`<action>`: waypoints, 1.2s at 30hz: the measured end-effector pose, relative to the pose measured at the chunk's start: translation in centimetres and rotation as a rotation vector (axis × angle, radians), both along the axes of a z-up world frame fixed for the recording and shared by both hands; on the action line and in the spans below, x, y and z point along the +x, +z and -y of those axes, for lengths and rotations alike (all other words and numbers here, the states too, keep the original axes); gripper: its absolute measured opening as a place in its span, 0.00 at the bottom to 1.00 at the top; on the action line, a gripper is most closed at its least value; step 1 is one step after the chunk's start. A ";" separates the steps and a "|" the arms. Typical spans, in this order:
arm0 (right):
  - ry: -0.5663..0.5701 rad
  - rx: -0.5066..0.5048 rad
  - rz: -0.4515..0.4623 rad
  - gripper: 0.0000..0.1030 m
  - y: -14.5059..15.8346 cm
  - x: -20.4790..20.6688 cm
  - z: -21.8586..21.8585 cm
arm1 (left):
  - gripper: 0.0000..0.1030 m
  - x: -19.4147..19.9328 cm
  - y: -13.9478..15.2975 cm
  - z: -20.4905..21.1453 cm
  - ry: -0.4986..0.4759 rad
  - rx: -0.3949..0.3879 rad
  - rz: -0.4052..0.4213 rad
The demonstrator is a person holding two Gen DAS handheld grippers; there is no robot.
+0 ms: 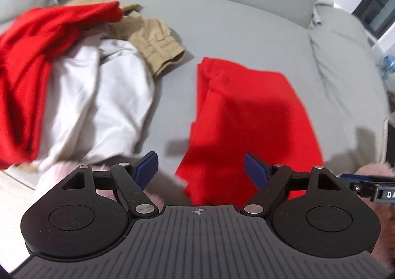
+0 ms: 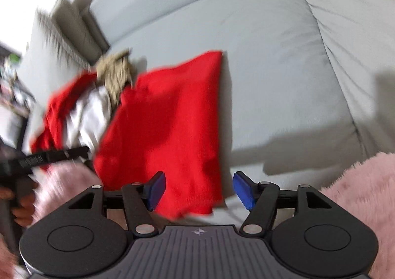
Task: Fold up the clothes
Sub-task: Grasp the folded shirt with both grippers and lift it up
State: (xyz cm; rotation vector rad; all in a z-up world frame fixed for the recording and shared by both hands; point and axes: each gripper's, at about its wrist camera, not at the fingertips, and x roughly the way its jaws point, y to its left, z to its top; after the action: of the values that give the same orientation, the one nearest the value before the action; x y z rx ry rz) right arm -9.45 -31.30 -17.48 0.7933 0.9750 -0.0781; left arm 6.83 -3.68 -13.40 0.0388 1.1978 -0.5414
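Both grippers stand wide with nothing between the blue pads: the left gripper [image 1: 200, 166] and the right gripper [image 2: 198, 190] each hover over the near edge of the folded red garment [image 1: 246, 116], not touching it. That garment lies flat on the grey sofa seat [image 1: 222, 32], its long axis running from about 6 o'clock to 12 o'clock in the left wrist view, with its near end straight ahead of the left gripper and slightly toward 1 o'clock. In the right wrist view the same red piece [image 2: 170, 126] spreads from 12 toward 10 o'clock of the right gripper.

Well apart from it, at 10 o'clock of the left gripper, sits the unfolded heap: a crumpled red garment [image 1: 37, 44] on top, a white garment [image 1: 106, 96] beneath and nearer, and a tan garment [image 1: 153, 39] behind. Judging by this, the red piece looks finished, and the heap is next. The left gripper is the nearer one to it; the white garment's hem is the closest edge, lying at 10 to 11 o'clock.
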 end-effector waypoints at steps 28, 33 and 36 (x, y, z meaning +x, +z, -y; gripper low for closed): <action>-0.025 0.316 0.005 0.19 -7.7 7.6 4.0 | 0.83 4.2 -7.6 6.1 -0.273 -0.055 -0.183; 0.072 0.000 0.007 0.18 -3.6 8.0 0.6 | 0.34 2.1 -5.1 8.1 -0.261 0.058 -0.068; 0.144 -0.200 0.016 0.16 -1.0 8.4 -2.0 | 0.30 -0.4 -3.4 10.4 -0.271 0.187 0.052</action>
State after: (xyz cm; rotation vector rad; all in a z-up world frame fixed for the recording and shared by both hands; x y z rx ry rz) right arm -1.03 -29.33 -18.49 0.5381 0.9897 -0.0444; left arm 6.46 -14.11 -16.83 0.3770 1.1964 -0.6592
